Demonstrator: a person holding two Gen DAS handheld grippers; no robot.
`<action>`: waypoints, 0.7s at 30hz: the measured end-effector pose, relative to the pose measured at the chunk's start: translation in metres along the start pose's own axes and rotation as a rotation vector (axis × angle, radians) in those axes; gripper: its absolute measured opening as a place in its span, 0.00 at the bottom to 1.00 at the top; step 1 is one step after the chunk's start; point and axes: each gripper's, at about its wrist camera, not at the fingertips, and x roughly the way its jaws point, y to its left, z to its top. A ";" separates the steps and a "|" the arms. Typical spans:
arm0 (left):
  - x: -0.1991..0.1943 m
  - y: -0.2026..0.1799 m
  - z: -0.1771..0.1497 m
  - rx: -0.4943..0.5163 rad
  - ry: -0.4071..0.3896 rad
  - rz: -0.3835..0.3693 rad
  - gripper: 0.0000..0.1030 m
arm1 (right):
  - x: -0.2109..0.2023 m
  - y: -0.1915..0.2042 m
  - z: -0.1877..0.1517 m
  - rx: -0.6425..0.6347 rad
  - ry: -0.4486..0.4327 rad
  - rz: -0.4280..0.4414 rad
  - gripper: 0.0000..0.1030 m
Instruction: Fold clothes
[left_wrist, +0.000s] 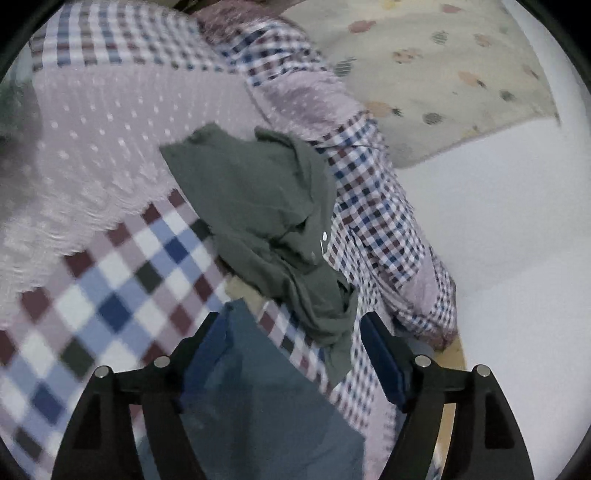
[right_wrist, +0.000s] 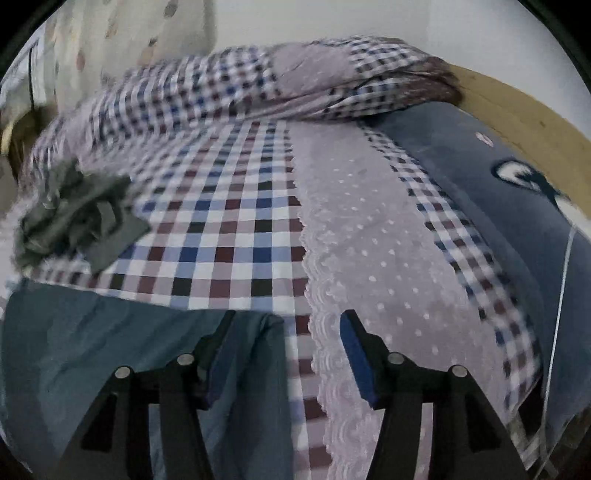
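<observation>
A teal garment (left_wrist: 266, 406) lies flat on the checked bedspread (left_wrist: 110, 295), right below my left gripper (left_wrist: 291, 321). That gripper is open; the cloth's edge runs between its fingers and only brushes the left pad. Just ahead sits a crumpled olive-green garment (left_wrist: 258, 206) near the bed's edge. In the right wrist view the same teal garment (right_wrist: 92, 350) spreads at the lower left, its corner beside the left finger of my right gripper (right_wrist: 289, 315), which is open and grips nothing. The olive garment (right_wrist: 77, 218) lies at far left.
A lilac dotted panel with a lace edge (right_wrist: 369, 240) crosses the bedspread (right_wrist: 221, 221). A bunched checked quilt (right_wrist: 295, 81) lies along the far side. A navy blanket (right_wrist: 461, 177) and the wooden bed frame (right_wrist: 517, 118) are at right. Beside the bed are pale floor (left_wrist: 498, 240) and a patterned rug (left_wrist: 443, 74).
</observation>
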 end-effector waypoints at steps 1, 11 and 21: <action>-0.009 0.002 -0.006 0.025 -0.005 0.004 0.78 | -0.009 -0.010 -0.009 0.017 -0.003 0.017 0.58; -0.080 0.016 -0.124 0.276 0.013 0.049 0.80 | -0.097 -0.055 -0.148 0.281 0.025 0.247 0.62; -0.088 0.044 -0.183 0.302 0.146 0.159 0.79 | -0.115 -0.016 -0.201 0.145 0.000 0.252 0.49</action>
